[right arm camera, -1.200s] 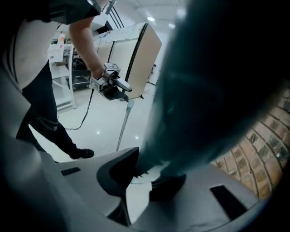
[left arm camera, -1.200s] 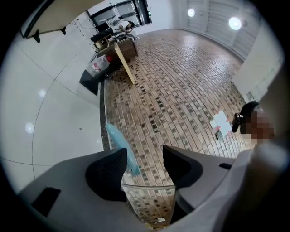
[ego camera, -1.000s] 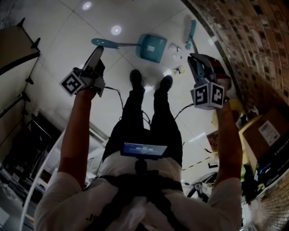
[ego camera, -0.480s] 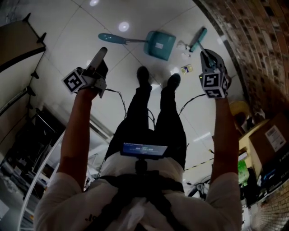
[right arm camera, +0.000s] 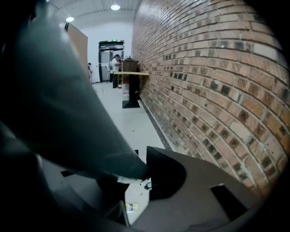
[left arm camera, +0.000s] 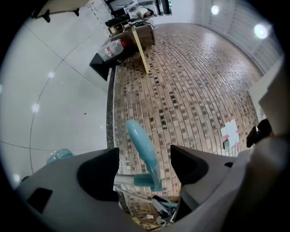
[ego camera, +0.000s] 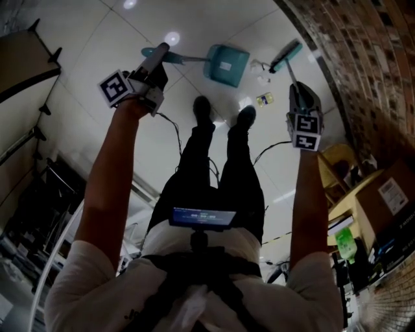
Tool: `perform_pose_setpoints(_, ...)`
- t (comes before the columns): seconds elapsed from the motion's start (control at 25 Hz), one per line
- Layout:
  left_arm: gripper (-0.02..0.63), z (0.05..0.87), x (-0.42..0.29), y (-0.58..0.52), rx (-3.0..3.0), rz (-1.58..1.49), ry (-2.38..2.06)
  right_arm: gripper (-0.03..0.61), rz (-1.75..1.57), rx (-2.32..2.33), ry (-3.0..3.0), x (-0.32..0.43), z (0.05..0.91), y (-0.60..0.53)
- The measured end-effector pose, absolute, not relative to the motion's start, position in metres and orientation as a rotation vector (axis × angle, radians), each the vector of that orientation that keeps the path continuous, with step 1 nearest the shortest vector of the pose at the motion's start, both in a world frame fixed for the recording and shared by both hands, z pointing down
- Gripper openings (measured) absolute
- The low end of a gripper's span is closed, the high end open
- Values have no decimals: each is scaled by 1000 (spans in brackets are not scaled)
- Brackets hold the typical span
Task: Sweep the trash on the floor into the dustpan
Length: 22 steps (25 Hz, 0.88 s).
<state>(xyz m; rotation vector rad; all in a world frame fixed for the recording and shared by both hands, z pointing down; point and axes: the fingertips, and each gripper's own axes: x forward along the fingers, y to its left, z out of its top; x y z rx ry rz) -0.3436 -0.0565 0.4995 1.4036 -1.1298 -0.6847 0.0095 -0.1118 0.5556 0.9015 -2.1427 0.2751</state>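
left gripper: the left gripper (ego camera: 159,55) sits further out than a second ago, right at the teal grip of the dustpan handle (left arm camera: 141,144).
left jaws: they've just been opening and now stand spread wide. The grip is between them but neither pad presses on it, so nothing's grabbed yet.
right gripper: the right gripper (ego camera: 297,91) has its jaws almost together, pinching a dark teal handle, pretty sure the broom's (ego camera: 287,54). Its marker cube (ego camera: 306,132) shows one face now instead of two, so the wrist looks rolled over, and it's lower in the head view.
dustpan: the dustpan (ego camera: 227,65) lies on the white floor (ego camera: 214,19) just ahead of the person's shoes (ego camera: 201,107), handle running off to the left. About the same spot as before.
trash: a yellow scrap (ego camera: 264,99) and some white bits (ego camera: 262,79) lie on the floor between the dustpan and the broom head, near the brick wall (ego camera: 363,78). None looks to be in the pan.
what it means: this reads as setup only, broom in hand and pan about to be taken. Closing on that handle is probably next, and no sweeping is done so far.
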Motion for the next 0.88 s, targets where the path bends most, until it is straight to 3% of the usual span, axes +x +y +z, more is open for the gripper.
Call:
perform_pose_setpoints(0.4, 327, 519, -338, -89, 1396, -687, -1079, 63, 477, 1007, -2302, -45, 531, -105)
perform_pose_setpoints(0.56, 201, 506, -331, -96, 1438, -732, -1006, 58, 527, 959, -2372, -71, 516, -94)
perform_pose_setpoints(0.64, 89, 497, -326, -100, 1469, -749, -971, 57, 531, 935, -2395, -76, 508, -89)
perform_pose_setpoints(0.88, 40, 484, -309, -96, 1508, -760, -893, 43, 536, 860, -2473, -76, 468, -81)
